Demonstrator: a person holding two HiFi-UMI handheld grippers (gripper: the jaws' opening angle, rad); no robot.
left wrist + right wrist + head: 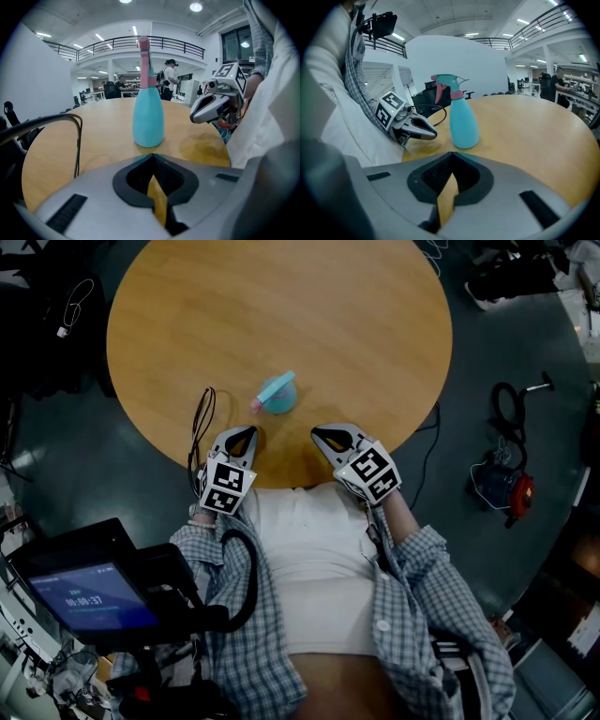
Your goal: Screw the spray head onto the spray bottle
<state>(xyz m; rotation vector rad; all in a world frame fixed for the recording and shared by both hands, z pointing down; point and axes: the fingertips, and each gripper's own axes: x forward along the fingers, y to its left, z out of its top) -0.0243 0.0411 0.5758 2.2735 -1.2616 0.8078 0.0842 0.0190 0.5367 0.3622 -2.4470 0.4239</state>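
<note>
Spray bottle (278, 393) stands upright near the worktop's (281, 306) near edge with the spray head (445, 84) sitting on its neck; how tight it sits I cannot tell. Left claw (246, 433) and right claw (321, 435) rest at that edge, flanking the bottle without touching it, both closed and empty. If tightening remains, one must open to steady the body while the other turns the head.

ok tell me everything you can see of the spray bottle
The spray bottle is teal, smooth and plastic-looking, with a rounded body narrowing to a pink collar. A teal spray head with a pink trigger sits on top; how tightly it is screwed cannot be told. It stands upright on the round wooden table, near the person's edge. Only the table touches it.
</note>
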